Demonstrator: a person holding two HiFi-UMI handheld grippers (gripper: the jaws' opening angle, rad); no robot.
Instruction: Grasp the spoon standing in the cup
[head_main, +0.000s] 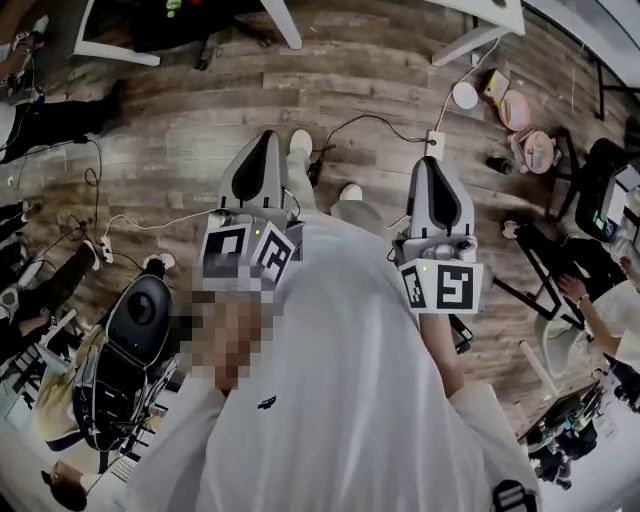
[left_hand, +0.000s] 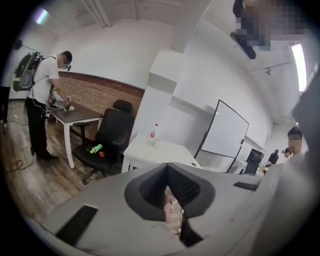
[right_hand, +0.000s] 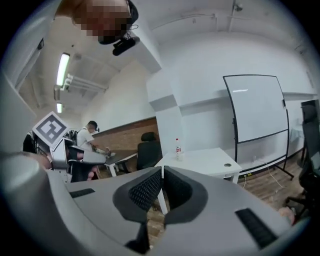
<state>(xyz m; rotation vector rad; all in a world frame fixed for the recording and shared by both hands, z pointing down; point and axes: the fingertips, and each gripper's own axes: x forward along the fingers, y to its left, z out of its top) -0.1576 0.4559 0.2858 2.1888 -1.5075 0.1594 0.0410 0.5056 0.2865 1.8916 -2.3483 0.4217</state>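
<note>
The left gripper (left_hand: 168, 172) has its two jaws pressed together with nothing between them. The right gripper (right_hand: 162, 172) is the same: jaws together and nothing held. In the head view both are held out in front of the person's body, side by side over a wooden floor (head_main: 200, 110). The left one is at about 11 o'clock and the right one at about 1 o'clock, and both tip down a little. No spoon and no cup can be made out in any view. The likeliest place for them is the white table (left_hand: 165, 150), well away in front. In the left gripper view it sits just above the jaw tips at 12 o'clock, with a bottle (left_hand: 154, 133) standing on it near 11 o'clock. In the right gripper view the table is at about 1 o'clock from the jaw tips, and the bottle is just right of 12 o'clock. A small thing sits at the foot of the bottle, but it is too small to tell if it is a cup. A black chair (left_hand: 114, 132) stands at the table's 9 o'clock side and a whiteboard (left_hand: 225, 131) at its 2 o'clock side. Both grippers point at the table in much the same way, so neither hand looks nearer. A spoon standing in a cup would run up and down. So I think the jaws must open first, then come in from the side with one jaw on each side of the handle.
</note>
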